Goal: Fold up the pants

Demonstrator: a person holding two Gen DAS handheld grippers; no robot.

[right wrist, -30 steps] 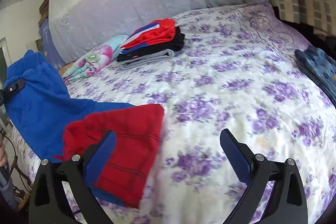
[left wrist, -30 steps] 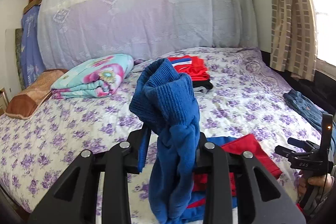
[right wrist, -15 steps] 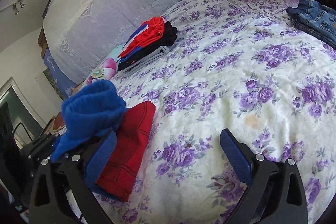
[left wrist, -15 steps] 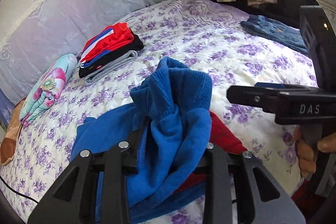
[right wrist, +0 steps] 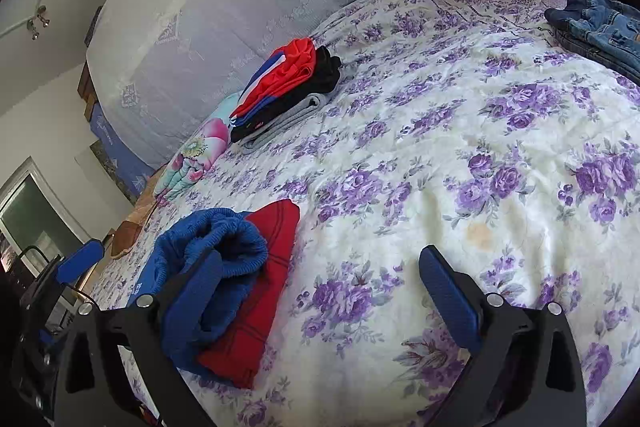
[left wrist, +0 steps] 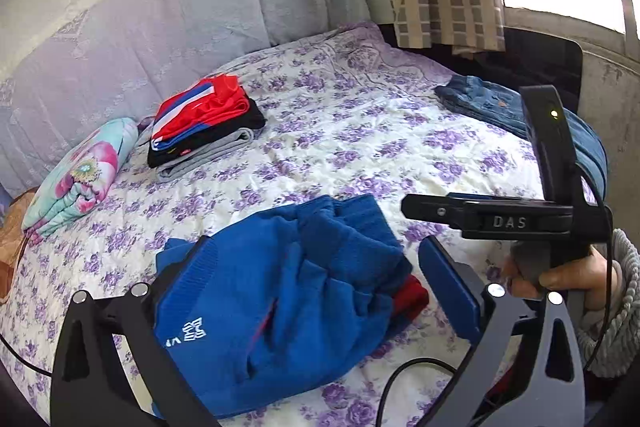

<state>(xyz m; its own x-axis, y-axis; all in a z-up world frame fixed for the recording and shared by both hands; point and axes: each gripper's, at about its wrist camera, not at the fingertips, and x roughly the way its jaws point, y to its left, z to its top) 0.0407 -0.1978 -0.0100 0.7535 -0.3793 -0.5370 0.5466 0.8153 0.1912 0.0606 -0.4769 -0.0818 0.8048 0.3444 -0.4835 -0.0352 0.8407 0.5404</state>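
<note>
**A:** Start with your left wrist view. Where do your fingers stand?

**B:** Your left gripper [left wrist: 316, 287] has just been opening, and its fingers now stand spread wide and released. The blue pants [left wrist: 288, 291] lie bunched on the bed [left wrist: 360, 131] between them, with neither pad pressing on the cloth (the left pad sits partly behind a fold). A red part of the same garment [left wrist: 412, 297] peeks out at the right edge of the heap. Your right gripper [left wrist: 484, 217] comes in from the right, held in your hand [left wrist: 560, 277], just beyond the pants.

**A:** And farther back?

**B:** A folded stack of clothes [left wrist: 204, 123] lies near the headboard cover, a floral pillow [left wrist: 80, 175] to its left, and denim jeans [left wrist: 520, 115] at the far right edge of the bed.

**A:** Now your right wrist view.

**B:** Your right gripper [right wrist: 320, 279] has its fingers apart and released, with only floral bedsheet between them. The blue pants [right wrist: 208, 267] sit heaped at the lower left, over the red part [right wrist: 260, 287], and partly behind your left finger [right wrist: 192, 291]. The stack [right wrist: 288, 87] and the jeans [right wrist: 600, 27] lie well apart, farther up the bed [right wrist: 480, 155].
</note>
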